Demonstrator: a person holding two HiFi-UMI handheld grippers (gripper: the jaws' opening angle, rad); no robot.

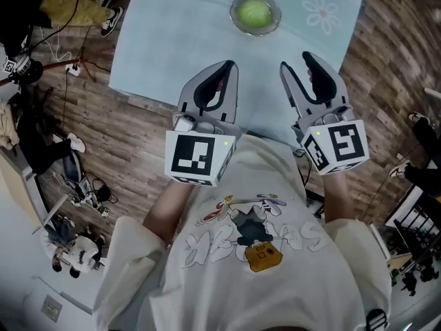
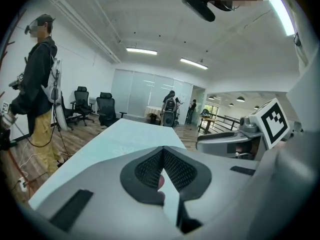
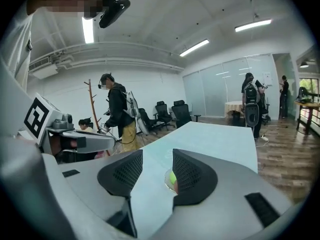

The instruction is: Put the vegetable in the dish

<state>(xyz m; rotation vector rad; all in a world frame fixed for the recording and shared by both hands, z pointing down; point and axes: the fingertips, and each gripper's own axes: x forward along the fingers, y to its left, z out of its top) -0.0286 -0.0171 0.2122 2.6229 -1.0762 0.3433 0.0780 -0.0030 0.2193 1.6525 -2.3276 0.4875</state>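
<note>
Holding the grey left gripper (image 1: 224, 67) closed, jaw tips touching, gripping nothing. Glimpsing only a pinkish blur (image 2: 160, 182) behind its pads in the left gripper view, too vague to name. Finding the round green vegetable (image 1: 254, 11) lying in the small clear glass dish (image 1: 277, 19), well ahead of both grippers, between their lines. Being ball-shaped, showing no long axis or heading. Holding the grey right gripper (image 1: 298, 62) slightly open, empty. Hiding part of the dish behind one pad in the right gripper view.

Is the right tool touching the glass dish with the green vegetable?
Apart. Head view: bare tablecloth lies between the right tool and the dish.
</note>
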